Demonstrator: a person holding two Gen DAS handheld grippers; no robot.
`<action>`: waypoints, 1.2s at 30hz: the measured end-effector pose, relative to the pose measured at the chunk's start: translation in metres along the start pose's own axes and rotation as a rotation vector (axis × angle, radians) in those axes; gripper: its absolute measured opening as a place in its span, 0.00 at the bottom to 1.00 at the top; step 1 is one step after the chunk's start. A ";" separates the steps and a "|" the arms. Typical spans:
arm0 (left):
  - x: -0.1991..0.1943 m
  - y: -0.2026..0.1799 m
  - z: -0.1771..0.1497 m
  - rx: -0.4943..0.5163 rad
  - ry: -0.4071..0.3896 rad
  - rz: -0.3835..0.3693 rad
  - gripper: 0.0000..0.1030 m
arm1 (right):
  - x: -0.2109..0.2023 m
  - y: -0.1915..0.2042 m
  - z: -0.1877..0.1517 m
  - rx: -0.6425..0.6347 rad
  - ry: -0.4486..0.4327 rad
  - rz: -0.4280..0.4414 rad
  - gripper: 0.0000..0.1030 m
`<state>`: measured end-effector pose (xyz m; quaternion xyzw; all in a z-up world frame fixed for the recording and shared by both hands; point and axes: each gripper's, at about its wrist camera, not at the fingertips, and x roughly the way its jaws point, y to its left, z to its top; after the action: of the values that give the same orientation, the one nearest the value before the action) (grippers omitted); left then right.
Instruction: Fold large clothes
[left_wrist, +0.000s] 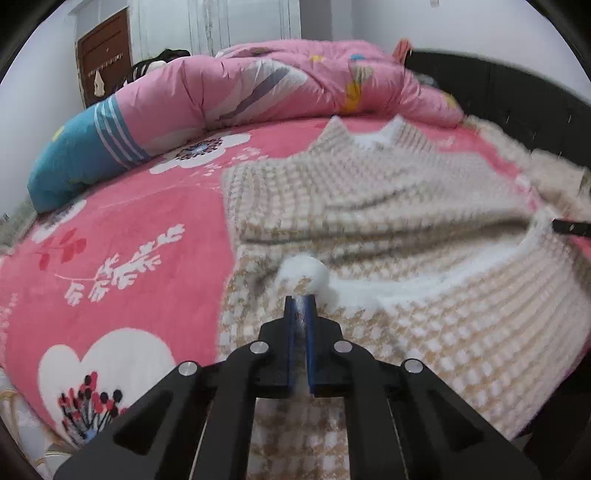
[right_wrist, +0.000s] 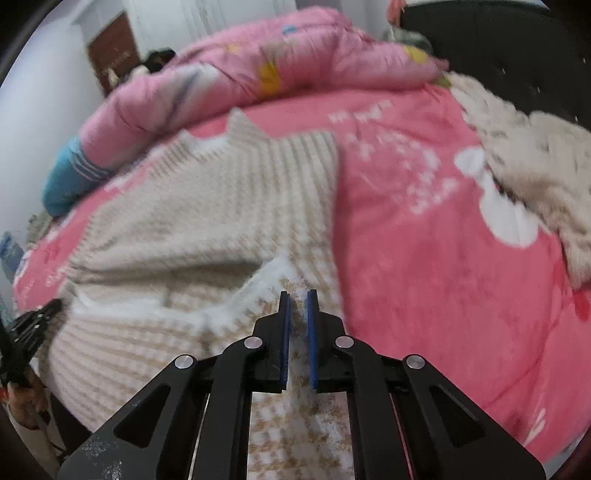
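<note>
A large beige-and-white checked knit garment with a fluffy white lining lies spread on the pink flowered bed sheet, collar towards the far side. My left gripper is shut on the near hem, where the white lining curls over its tips. The right gripper's tip shows at the right edge of the left wrist view. In the right wrist view the same garment fills the left half. My right gripper is shut on the hem's other end, with cloth between its blue pads. The left gripper shows at the far left.
A rolled pink quilt and a blue striped pillow lie along the far side of the bed. A black headboard stands on the right. Another fluffy beige cloth lies by it. A brown door is in the back wall.
</note>
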<state>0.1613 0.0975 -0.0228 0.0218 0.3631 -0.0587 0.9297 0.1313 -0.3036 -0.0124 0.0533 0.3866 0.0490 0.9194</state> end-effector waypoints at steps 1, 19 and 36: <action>-0.005 0.006 0.005 -0.026 -0.022 -0.010 0.05 | -0.010 0.000 0.004 0.001 -0.038 0.002 0.06; 0.029 0.041 0.013 -0.167 -0.013 -0.055 0.28 | 0.031 -0.022 0.010 0.083 0.010 -0.062 0.48; 0.031 -0.054 -0.025 -0.008 0.041 -0.279 0.40 | 0.076 0.083 -0.028 0.007 0.222 0.217 0.35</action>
<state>0.1603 0.0433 -0.0622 -0.0316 0.3818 -0.1855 0.9049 0.1601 -0.2103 -0.0737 0.0923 0.4779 0.1524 0.8601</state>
